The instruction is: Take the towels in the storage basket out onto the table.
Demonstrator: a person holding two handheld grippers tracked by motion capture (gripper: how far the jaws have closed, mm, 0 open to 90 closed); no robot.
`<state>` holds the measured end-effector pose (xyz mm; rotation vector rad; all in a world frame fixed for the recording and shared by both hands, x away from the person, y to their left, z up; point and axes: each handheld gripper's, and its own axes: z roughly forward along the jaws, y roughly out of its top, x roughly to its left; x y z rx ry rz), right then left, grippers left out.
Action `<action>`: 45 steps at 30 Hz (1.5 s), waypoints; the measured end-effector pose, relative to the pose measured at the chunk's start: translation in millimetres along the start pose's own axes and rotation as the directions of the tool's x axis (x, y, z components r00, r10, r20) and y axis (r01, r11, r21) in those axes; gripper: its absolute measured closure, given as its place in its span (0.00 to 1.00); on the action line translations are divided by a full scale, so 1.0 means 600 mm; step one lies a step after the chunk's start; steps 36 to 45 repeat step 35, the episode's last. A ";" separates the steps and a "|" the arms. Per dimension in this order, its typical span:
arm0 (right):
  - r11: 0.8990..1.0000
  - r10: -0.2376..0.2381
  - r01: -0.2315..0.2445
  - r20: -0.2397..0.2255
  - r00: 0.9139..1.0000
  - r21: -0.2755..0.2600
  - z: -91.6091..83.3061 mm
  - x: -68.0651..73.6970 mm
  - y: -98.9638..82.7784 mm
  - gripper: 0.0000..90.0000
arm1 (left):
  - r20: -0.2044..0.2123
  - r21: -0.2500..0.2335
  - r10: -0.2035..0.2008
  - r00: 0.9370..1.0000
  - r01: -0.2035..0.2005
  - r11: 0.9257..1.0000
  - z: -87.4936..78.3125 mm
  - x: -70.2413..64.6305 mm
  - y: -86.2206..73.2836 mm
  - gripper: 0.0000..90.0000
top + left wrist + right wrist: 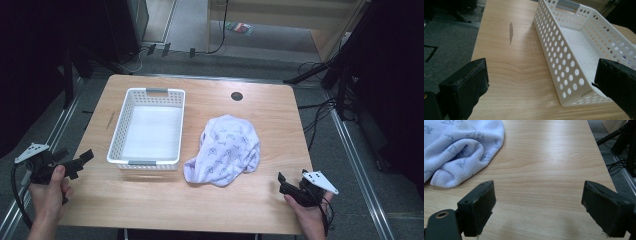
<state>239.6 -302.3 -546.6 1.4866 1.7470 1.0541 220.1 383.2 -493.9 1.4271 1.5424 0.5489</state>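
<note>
The towel [223,150] lies crumpled on the surface [260,200], just right of the empty basket [148,127]. The right hand-held gripper [283,182], jaws wide and empty, is nearer the towel. The left hand-held gripper [82,161], also wide, is left of the basket.

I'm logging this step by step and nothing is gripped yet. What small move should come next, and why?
Probably bring the right hand-held gripper forward and left to the near edge of the crumpled towel. Its jaws stand open with only bare table between them. The towel lies beside the empty white basket, while the left hand-held gripper, also open, sits farther off.
</note>
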 end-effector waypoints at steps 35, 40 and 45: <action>1.000 -0.003 0.003 -0.005 1.000 -0.009 -0.002 -0.001 -0.001 0.13 | -0.052 -0.025 0.056 0.997 -0.057 0.998 0.013 0.013 -0.092 0.00; 1.000 -0.003 0.003 -0.005 1.000 -0.009 -0.002 -0.001 -0.001 0.13 | -0.052 -0.025 0.056 0.997 -0.057 0.998 0.013 0.013 -0.092 0.00; 1.000 -0.003 0.003 -0.005 1.000 -0.009 -0.002 -0.001 -0.001 0.13 | -0.052 -0.025 0.056 0.997 -0.057 0.998 0.013 0.013 -0.092 0.00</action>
